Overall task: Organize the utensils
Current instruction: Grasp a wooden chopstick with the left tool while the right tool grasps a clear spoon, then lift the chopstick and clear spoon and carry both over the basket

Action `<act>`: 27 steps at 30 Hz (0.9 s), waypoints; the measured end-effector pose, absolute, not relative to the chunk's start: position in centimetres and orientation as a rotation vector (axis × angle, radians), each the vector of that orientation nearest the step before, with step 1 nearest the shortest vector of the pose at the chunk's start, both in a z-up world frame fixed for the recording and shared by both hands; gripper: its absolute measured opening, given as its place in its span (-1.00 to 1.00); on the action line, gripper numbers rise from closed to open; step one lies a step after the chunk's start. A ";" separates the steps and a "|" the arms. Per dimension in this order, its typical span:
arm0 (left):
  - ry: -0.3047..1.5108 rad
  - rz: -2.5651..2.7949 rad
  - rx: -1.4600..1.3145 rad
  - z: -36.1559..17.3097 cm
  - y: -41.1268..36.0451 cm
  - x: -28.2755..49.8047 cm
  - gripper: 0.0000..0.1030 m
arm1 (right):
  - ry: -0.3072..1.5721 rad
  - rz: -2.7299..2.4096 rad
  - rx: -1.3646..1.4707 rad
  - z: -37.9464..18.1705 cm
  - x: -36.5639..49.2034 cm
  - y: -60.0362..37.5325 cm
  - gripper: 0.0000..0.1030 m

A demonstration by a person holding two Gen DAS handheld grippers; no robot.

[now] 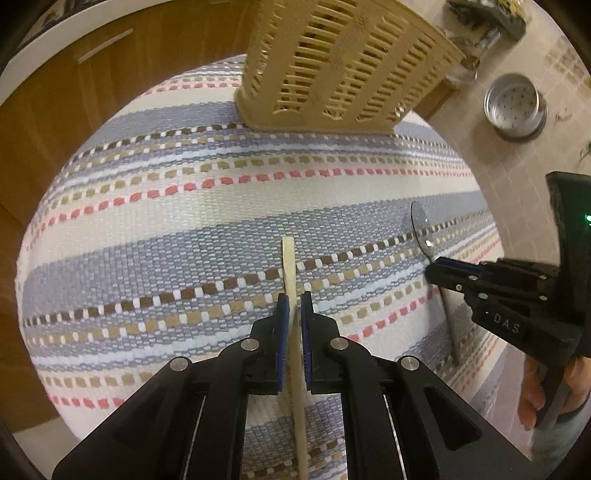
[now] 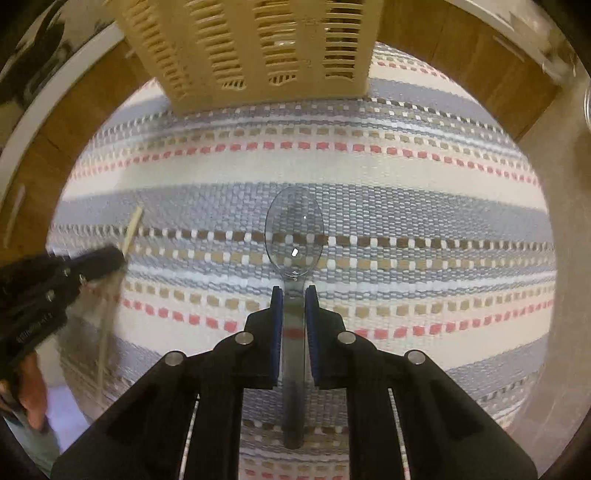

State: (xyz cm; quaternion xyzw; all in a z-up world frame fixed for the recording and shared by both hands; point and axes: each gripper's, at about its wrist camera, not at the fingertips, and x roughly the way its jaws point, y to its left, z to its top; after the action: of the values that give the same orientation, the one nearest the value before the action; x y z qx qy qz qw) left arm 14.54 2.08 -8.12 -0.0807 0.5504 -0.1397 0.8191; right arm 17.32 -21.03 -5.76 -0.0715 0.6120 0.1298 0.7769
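My left gripper [image 1: 294,300] is shut on a pale wooden stick [image 1: 289,264] that points forward over the striped cloth [image 1: 184,206]. My right gripper [image 2: 294,293] is shut on the handle of a clear plastic spoon [image 2: 294,236], bowl forward. A beige slotted utensil basket [image 1: 332,66] stands at the far edge of the cloth; in the right wrist view it [image 2: 258,48] is straight ahead. The right gripper [image 1: 443,273] with the spoon [image 1: 419,229] shows at the right of the left wrist view. The left gripper [image 2: 107,258] and stick [image 2: 133,227] show at the left of the right wrist view.
The striped cloth covers a round surface [image 2: 406,177]. Brown wooden cabinet doors [image 1: 74,92] lie beyond it. A metal perforated bowl [image 1: 515,107] sits on the tiled floor at the right, with clutter [image 1: 480,22] behind it.
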 end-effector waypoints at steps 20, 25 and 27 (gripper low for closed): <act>0.802 -0.346 -0.253 -2.0 2.3 12.8 -0.95 | 1.044 0.465 -0.102 -0.7 15.1 -21.9 -0.80; 0.551 -0.340 -0.288 3.0 2.9 12.2 -1.00 | 0.791 0.479 -0.116 4.0 14.2 -22.1 -0.80; 0.448 -0.347 -0.303 4.6 2.7 12.4 -1.00 | 0.708 0.478 -0.109 5.4 14.3 -22.2 -0.80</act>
State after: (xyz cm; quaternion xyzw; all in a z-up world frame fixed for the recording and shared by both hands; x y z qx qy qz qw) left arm 12.40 2.74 4.63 -0.1490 0.2204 -0.1704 0.9488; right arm 14.25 -22.22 5.36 -0.0529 0.3431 0.2316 0.9088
